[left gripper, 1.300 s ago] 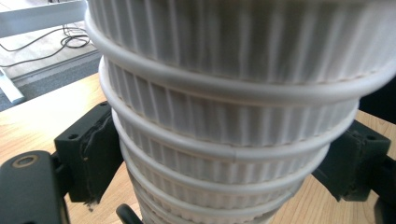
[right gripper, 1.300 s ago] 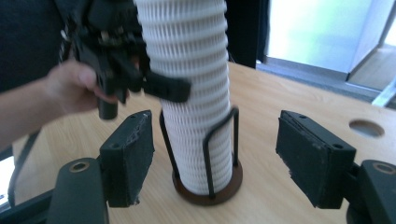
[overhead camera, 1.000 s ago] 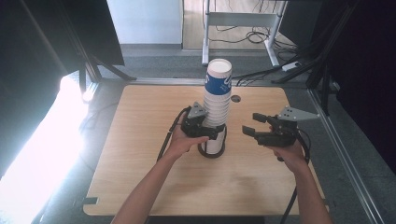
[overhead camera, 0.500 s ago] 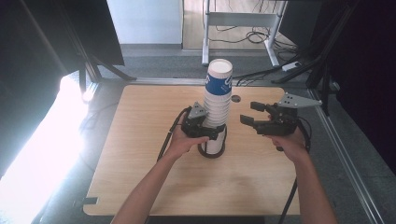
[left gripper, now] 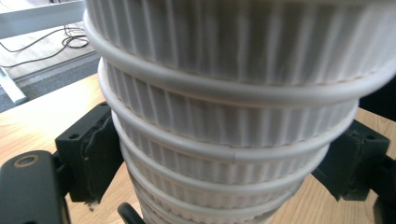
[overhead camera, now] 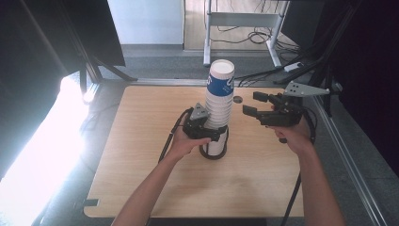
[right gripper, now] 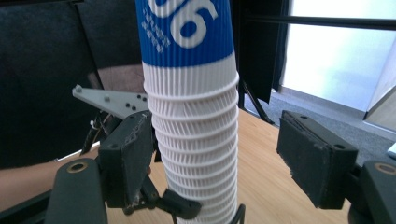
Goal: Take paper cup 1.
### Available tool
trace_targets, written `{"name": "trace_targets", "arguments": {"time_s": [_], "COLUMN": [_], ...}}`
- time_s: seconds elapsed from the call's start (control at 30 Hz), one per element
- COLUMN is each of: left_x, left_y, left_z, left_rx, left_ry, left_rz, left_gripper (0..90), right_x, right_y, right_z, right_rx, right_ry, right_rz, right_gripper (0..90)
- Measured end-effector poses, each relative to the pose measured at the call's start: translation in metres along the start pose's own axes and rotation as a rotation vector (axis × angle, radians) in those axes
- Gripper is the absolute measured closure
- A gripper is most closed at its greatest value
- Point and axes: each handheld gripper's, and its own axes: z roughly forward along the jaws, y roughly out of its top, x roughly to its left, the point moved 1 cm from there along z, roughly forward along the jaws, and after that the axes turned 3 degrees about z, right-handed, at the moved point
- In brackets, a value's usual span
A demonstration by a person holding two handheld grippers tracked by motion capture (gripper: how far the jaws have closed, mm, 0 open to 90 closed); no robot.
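A tall stack of ribbed white paper cups, topped by a blue cup with white print, stands upright on the wooden table. My left gripper is shut on the lower part of the stack; its black pads press against the cup stack from both sides. My right gripper hovers just right of the stack, level with its upper half. Its jaws have just been opening and nothing is pressed between them. In the right gripper view the cup stack rises ahead of the right gripper.
A black cable loop lies around the foot of the stack. A small round hole sits in the table behind it. Beyond the far edge stand a metal desk frame and floor cables. Strong glare lights the floor at left.
My right gripper has risen and drifted toward the upper part of the stack, its jaws parting slightly. The left gripper and the stack have stayed put.
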Motion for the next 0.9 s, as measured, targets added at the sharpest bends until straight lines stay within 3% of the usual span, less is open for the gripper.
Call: {"name": "trace_targets", "arguments": {"time_s": [0.47,0.9], "left_x": [-0.001,-0.002], "left_y": [0.0,0.0], "left_z": [-0.001,-0.001], "left_rx": [0.007,0.006], "left_ry": [-0.002,-0.001], "left_rz": [0.002,0.002], "left_gripper": [12.7,12.7], "right_x": [0.008,0.012], "right_y": [0.032,0.051], "right_z": [0.02,0.041], "right_rx": [0.001,-0.013], "right_ry": [0.015,0.049], "right_rz": [-0.04,-0.042], "right_gripper": [25.5,22.4]}}
